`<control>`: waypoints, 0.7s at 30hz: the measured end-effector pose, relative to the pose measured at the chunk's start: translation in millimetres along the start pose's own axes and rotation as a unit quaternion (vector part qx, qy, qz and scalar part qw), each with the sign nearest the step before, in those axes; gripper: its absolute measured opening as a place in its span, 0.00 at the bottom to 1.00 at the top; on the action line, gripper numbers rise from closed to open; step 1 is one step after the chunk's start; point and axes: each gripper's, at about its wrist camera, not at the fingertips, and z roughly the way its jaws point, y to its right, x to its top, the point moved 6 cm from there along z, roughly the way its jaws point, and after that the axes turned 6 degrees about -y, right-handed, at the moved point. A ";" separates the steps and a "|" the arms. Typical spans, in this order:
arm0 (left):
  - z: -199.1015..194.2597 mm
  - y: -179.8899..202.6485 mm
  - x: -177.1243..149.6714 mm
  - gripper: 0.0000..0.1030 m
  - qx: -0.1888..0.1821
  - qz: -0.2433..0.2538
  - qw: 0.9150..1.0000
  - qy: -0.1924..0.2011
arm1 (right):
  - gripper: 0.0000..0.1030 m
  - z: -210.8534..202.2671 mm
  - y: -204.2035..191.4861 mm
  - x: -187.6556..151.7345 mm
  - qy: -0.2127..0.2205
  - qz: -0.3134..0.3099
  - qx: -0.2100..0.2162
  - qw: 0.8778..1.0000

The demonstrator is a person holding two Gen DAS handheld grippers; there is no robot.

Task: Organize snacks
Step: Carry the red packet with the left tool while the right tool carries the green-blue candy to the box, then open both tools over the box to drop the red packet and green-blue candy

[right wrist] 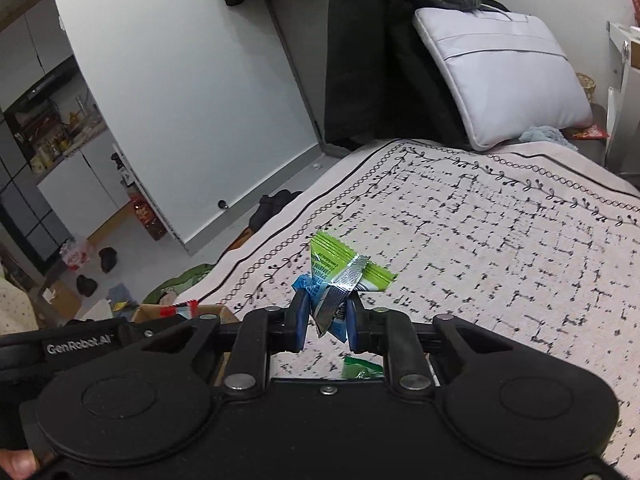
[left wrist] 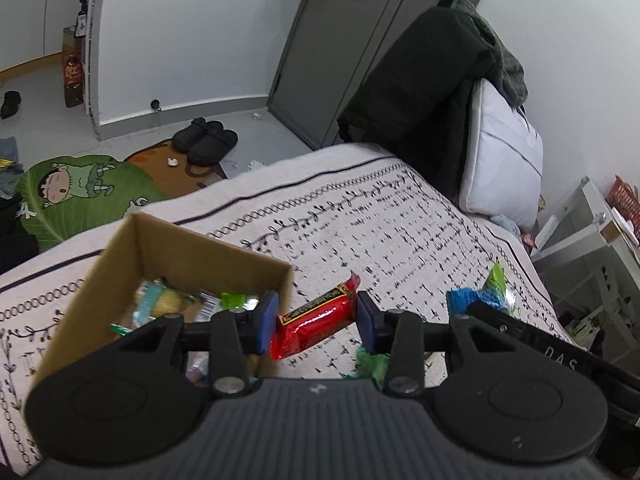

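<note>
Left gripper clamped on red snack bar, just right of cardboard box. Right gripper pinching green-and-blue packets above bedspread. Judged light, crinkly, slippery, crushable; best held mid-body, not by foil ends.

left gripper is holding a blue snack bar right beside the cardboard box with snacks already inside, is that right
Not quite: the snack bar clamped in the left gripper is red, not blue, as the left wrist view shows. The rest holds: it is held right beside the cardboard box, which already has snacks inside.
</note>
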 end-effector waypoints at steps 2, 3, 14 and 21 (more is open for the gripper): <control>-5.1 -8.2 1.2 0.40 0.002 -0.006 1.000 0.003 | 0.18 -1.2 -4.0 -1.1 0.001 0.000 0.009 1.000; -7.0 -13.6 1.5 0.40 0.005 -0.012 1.000 0.003 | 0.18 -1.3 -6.5 -1.7 0.001 -0.001 0.014 1.000; -23.8 -69.3 8.3 0.40 0.031 -0.059 0.998 0.012 | 0.18 7.6 -45.4 -11.7 -0.006 -0.027 0.054 0.998; -21.9 -86.5 15.8 0.40 0.037 -0.074 0.997 0.009 | 0.18 12.6 -70.9 -19.9 -0.016 -0.046 0.081 0.996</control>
